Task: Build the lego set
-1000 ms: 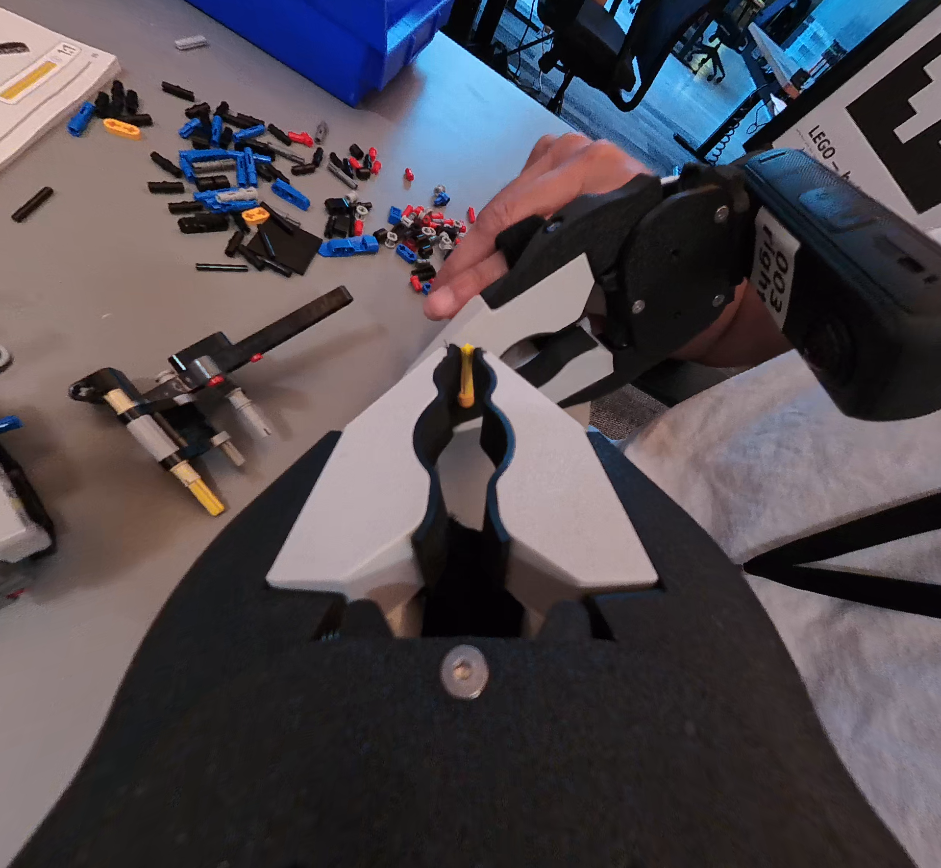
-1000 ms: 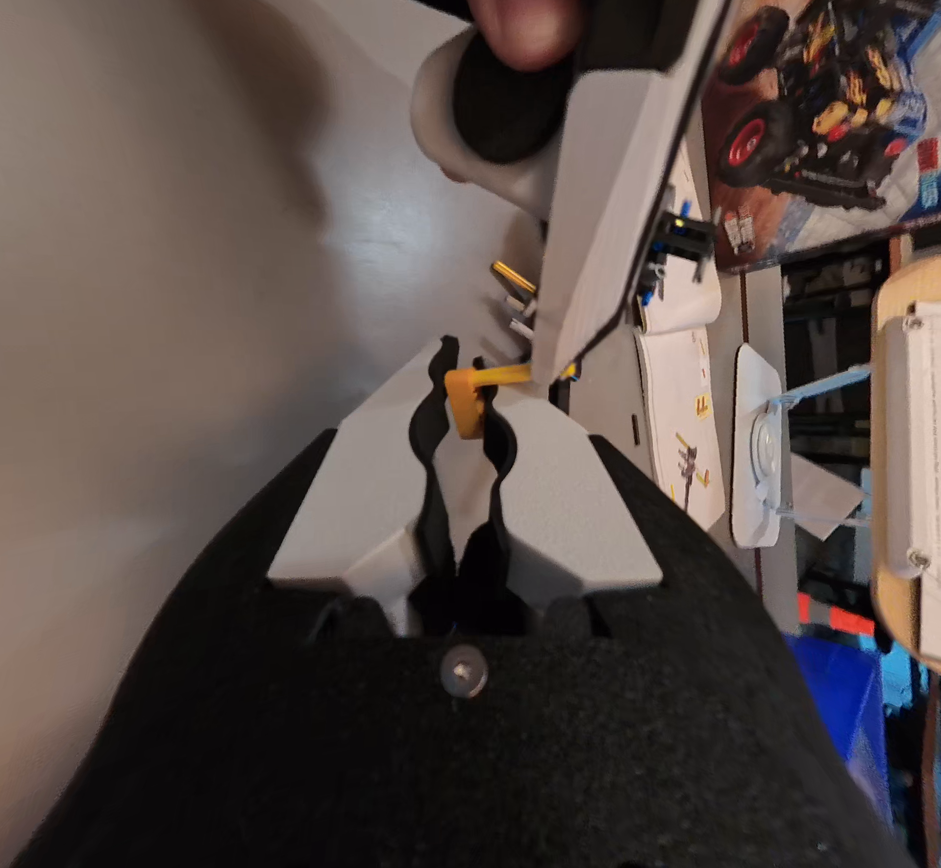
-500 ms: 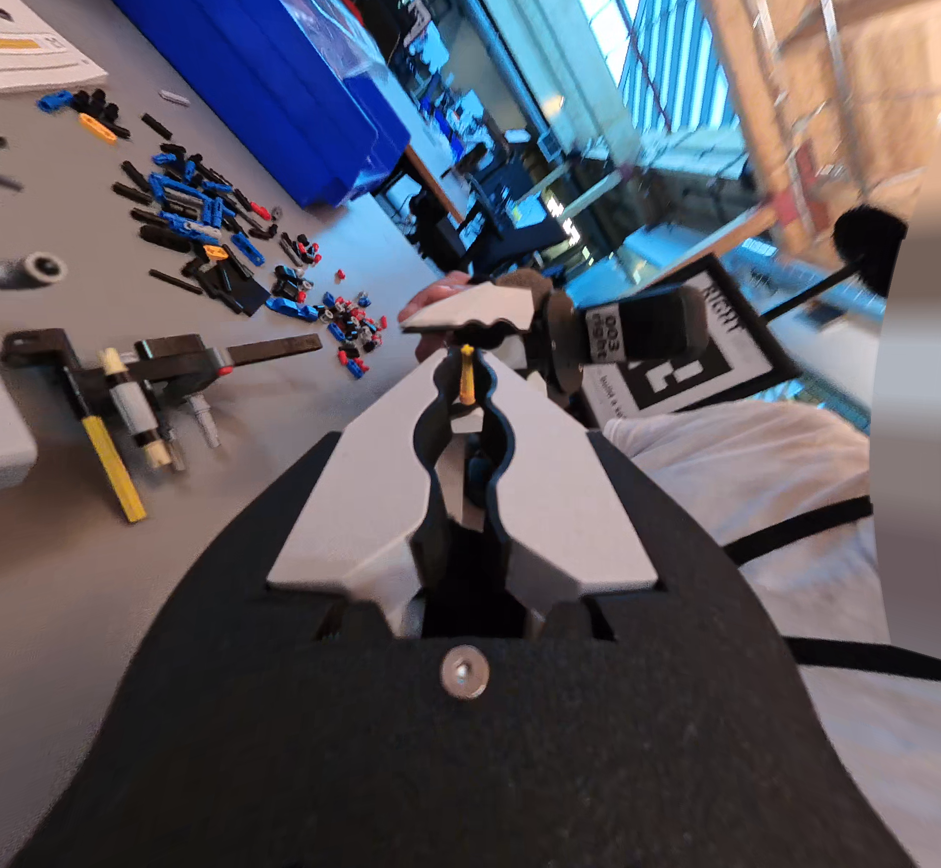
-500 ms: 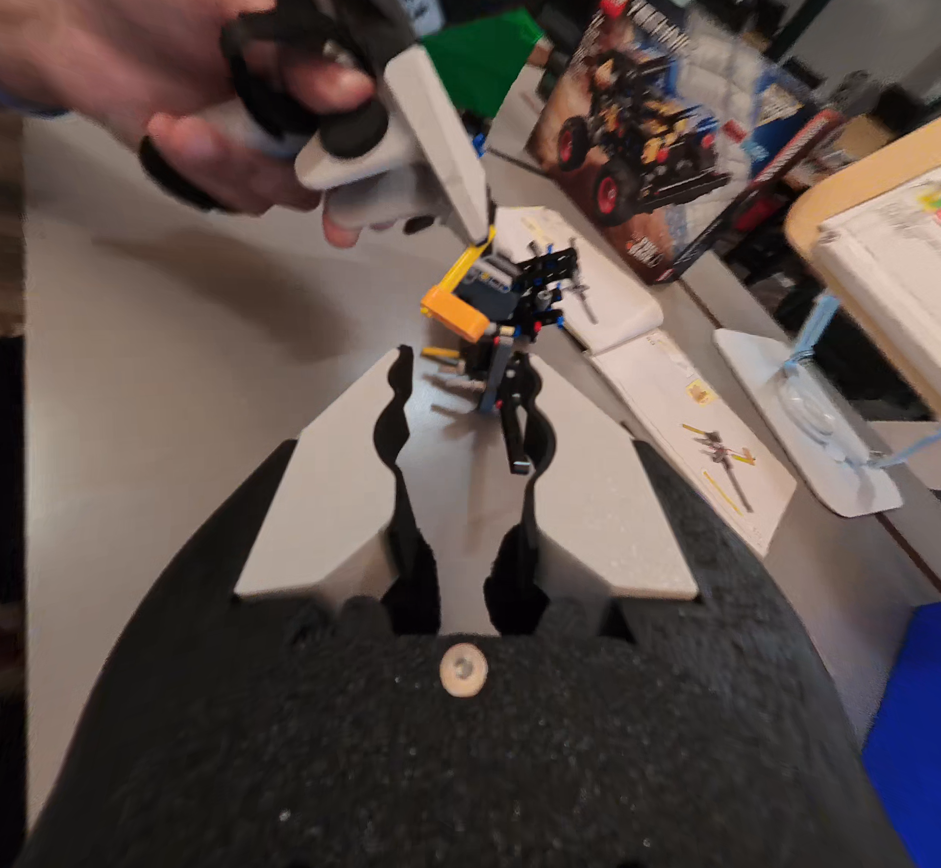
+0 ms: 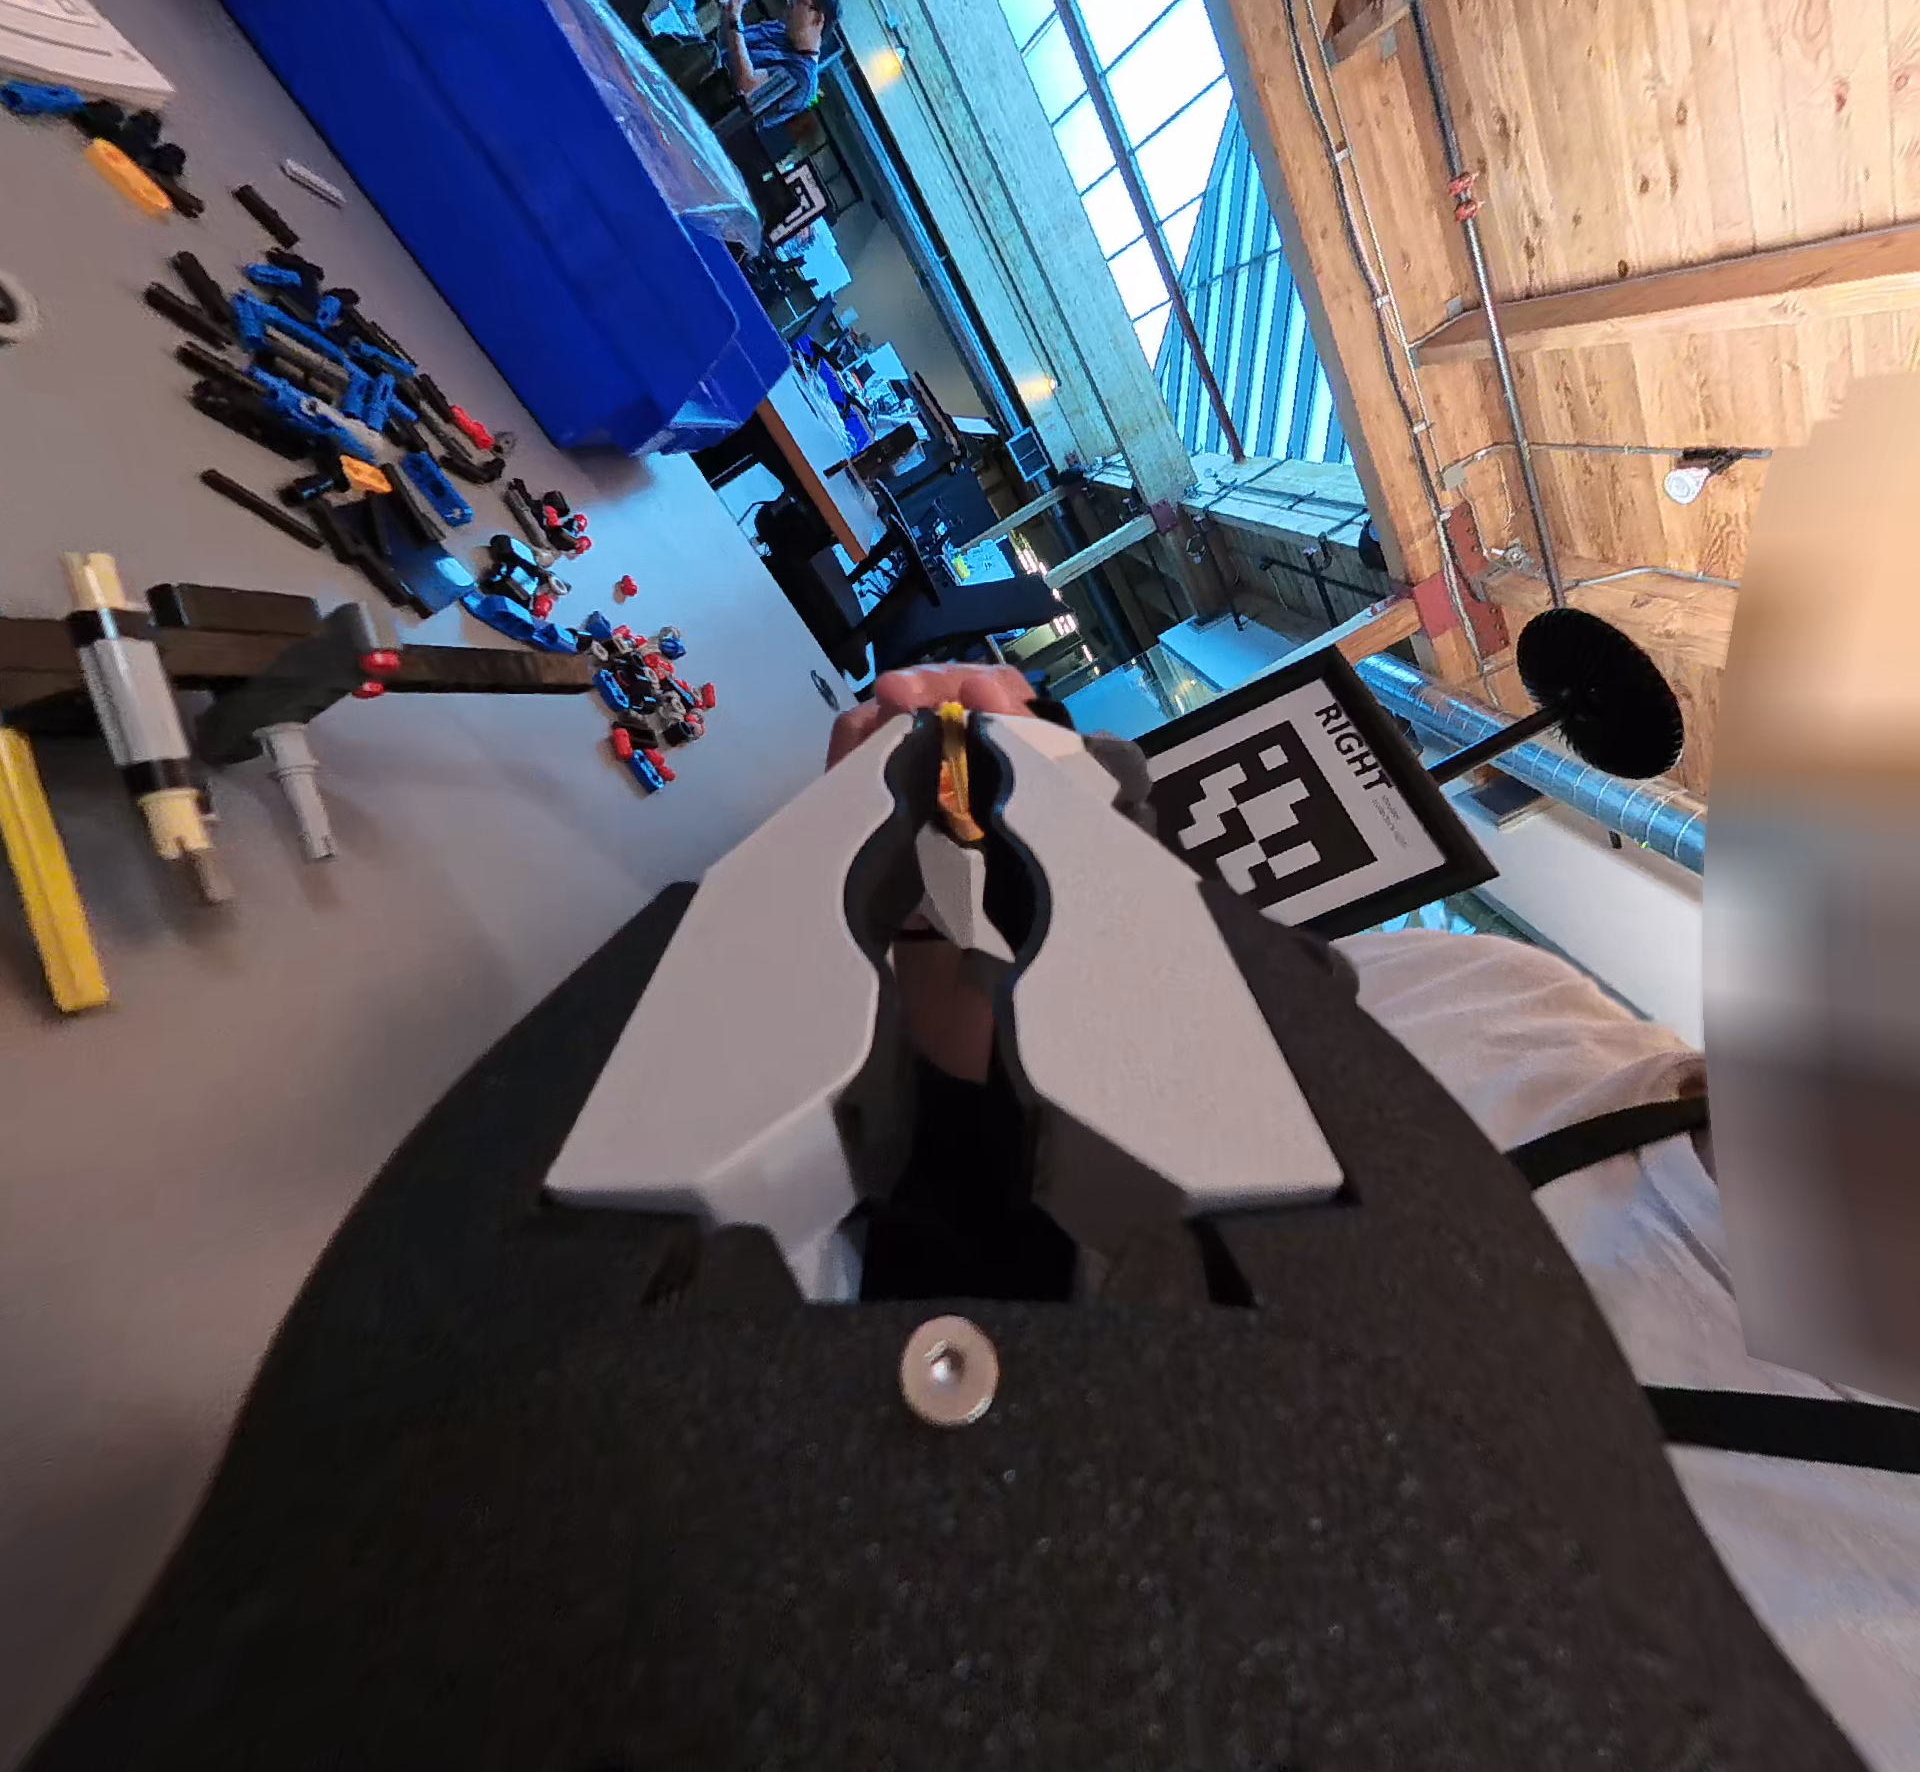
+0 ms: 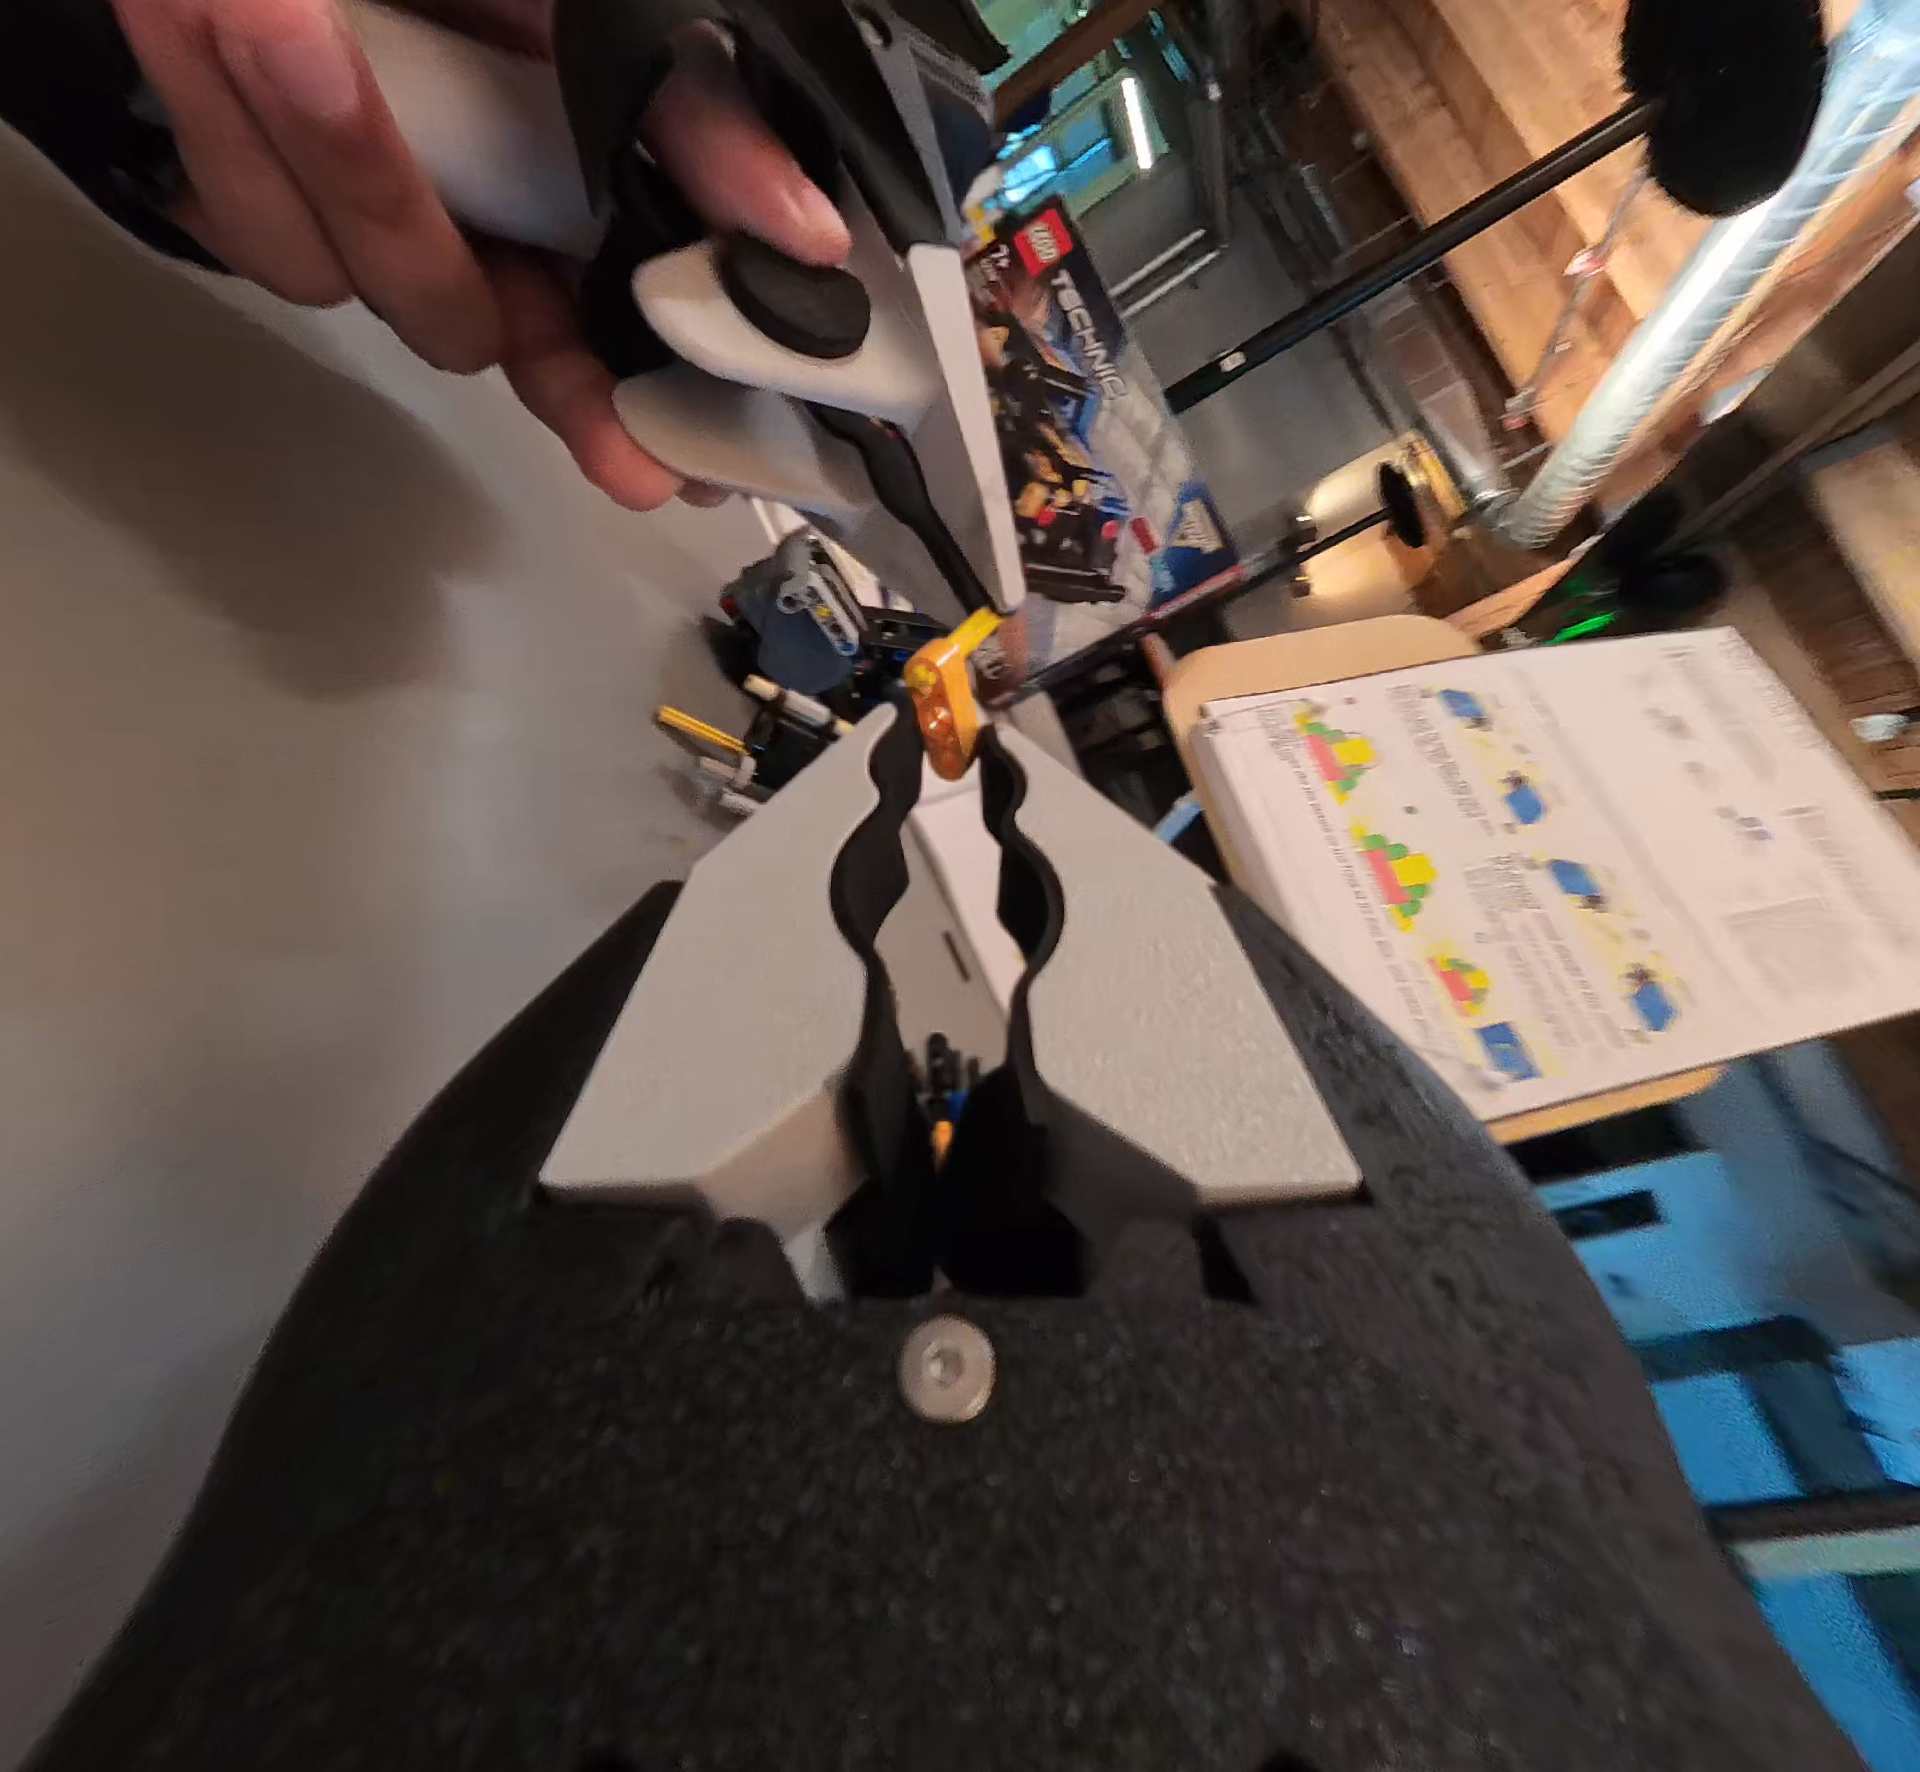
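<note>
My left gripper [image 5: 951, 735] is shut on a thin yellow pin [image 5: 948, 716] that carries a small orange beam [image 5: 958, 803] at its end. In the right wrist view the left gripper [image 6: 987, 602] reaches in from the upper left, held by a hand [image 6: 312, 60], with the yellow pin [image 6: 971, 628] at its tip. My right gripper [image 6: 943, 735] is closed on the orange beam [image 6: 940, 720], tip to tip with the left. Both are held above the grey table [image 5: 364, 943]. One grey finger [image 5: 954, 881] of the right gripper shows through the left jaws.
A partly built black, grey and yellow assembly [image 5: 208, 673] lies on the table, also in the right wrist view [image 6: 800, 610]. Loose blue, black and red parts [image 5: 312, 392] lie before a blue bin [image 5: 499, 164]. The set's box [image 6: 1081, 434] and a printed sheet [image 6: 1507, 839] are to the right. Only a small space, under 4 cm, lies between the two pairs of fingers.
Half a second ago my right gripper was open and drawn back from the orange beam. It has come back and closed on it. Both grippers have tilted upward.
</note>
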Action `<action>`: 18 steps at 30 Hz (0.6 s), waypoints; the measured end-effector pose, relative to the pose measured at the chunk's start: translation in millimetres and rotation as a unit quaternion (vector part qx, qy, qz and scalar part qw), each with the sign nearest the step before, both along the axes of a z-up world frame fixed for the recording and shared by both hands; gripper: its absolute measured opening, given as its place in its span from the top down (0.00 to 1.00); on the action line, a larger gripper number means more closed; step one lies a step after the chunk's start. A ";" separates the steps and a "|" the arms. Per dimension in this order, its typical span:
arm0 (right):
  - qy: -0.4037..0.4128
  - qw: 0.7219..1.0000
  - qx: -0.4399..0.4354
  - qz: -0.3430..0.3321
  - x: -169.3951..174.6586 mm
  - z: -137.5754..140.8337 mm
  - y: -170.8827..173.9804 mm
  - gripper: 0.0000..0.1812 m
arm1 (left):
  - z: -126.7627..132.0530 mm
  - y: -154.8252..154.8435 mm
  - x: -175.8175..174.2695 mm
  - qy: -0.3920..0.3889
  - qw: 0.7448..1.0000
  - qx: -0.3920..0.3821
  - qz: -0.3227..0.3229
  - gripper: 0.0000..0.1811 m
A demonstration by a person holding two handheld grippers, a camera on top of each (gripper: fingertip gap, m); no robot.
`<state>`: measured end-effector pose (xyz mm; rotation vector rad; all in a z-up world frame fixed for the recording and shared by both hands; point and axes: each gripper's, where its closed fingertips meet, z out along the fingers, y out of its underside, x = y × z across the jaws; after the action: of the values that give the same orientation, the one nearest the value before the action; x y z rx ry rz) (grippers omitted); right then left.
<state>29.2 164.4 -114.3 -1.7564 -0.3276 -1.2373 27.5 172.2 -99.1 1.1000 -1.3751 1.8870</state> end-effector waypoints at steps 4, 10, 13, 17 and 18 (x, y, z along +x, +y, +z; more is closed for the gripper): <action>0.110 0.992 0.021 0.058 -4.7 -4.0 -0.1 0.95 | -4.8 0.2 -4.1 -0.063 0.997 0.049 0.004 0.97; 0.335 0.933 0.042 0.125 27.8 -5.6 -11.3 0.95 | -8.4 27.1 15.3 -0.217 0.953 0.189 0.090 0.91; 0.453 0.879 0.038 0.145 64.1 -3.4 -18.5 0.96 | -11.7 46.4 27.2 -0.314 0.894 0.285 0.147 0.91; 0.587 0.792 0.019 0.168 87.5 -15.4 -15.3 0.96 | -13.5 65.1 31.2 -0.377 0.827 0.368 0.198 0.93; 0.589 0.789 0.032 0.171 93.0 -16.0 -13.1 0.96 | -18.6 71.2 33.2 -0.375 0.813 0.393 0.211 0.94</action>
<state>122.2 151.4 -130.4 -1.9454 0.1482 0.2329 60.7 243.4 -117.7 1.1013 -2.7328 2.2418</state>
